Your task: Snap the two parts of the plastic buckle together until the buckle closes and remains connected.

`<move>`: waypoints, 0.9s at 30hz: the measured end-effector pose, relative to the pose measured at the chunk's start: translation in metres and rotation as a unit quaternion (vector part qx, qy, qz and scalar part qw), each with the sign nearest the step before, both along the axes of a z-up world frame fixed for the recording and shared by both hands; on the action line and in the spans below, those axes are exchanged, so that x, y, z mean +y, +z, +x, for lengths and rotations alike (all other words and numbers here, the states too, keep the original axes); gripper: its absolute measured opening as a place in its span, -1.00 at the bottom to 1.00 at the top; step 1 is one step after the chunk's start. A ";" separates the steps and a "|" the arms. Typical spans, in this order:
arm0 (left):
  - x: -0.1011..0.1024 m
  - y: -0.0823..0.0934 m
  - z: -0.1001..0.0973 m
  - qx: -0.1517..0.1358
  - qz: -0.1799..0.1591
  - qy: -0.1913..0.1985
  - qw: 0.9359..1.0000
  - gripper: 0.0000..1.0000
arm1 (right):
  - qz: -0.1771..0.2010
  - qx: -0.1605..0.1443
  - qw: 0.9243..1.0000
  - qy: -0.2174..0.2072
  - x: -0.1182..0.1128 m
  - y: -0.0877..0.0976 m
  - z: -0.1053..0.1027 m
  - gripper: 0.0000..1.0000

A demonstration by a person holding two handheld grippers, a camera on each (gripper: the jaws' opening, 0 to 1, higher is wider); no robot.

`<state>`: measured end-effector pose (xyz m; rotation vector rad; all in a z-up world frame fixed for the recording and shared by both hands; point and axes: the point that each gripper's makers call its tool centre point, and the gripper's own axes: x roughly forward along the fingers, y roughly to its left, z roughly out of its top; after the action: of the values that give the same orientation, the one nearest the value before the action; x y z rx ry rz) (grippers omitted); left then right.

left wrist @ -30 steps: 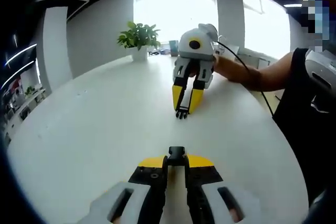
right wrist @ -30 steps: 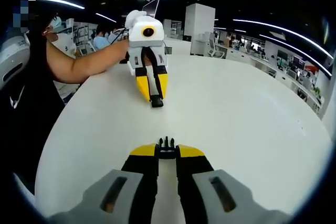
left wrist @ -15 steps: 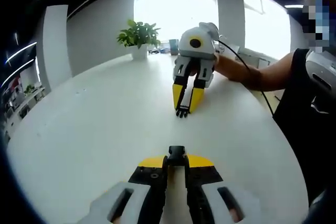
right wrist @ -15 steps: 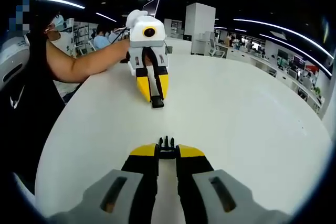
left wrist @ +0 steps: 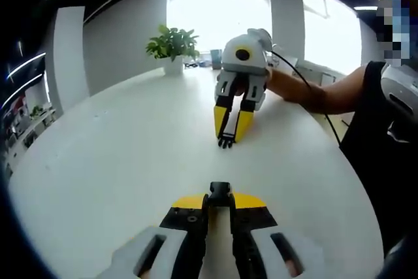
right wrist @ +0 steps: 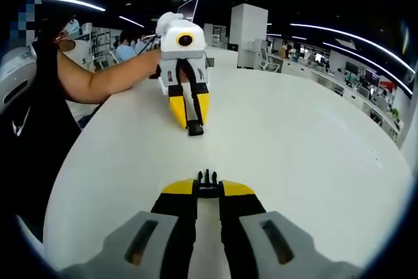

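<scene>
A bare white table in an open-plan office

The round white table (left wrist: 117,155) carries a potted plant (left wrist: 172,47) at its far edge before bright windows (left wrist: 219,4); ceiling light strips (right wrist: 339,31) run above distant desks (right wrist: 366,99).

The left tongs (left wrist: 219,195) and right tongs (right wrist: 208,184) face each other over the round white surface (left wrist: 117,148), well apart, each with a black plastic buckle half (left wrist: 220,193) between its tips. A potted green plant (left wrist: 172,47) stands at the surface's far edge, behind the right tongs.
</scene>
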<state>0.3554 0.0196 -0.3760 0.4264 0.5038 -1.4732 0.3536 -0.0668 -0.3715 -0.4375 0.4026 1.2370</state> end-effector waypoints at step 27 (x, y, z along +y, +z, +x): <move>-0.004 -0.002 -0.002 0.004 -0.007 -0.003 1.000 -0.77 | 0.006 -0.007 1.000 0.009 0.005 0.000 -0.006 -0.75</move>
<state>0.3533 0.0154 -0.3777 0.4125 0.4991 -1.4836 0.3476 -0.0622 -0.3711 -0.4404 0.3794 1.2521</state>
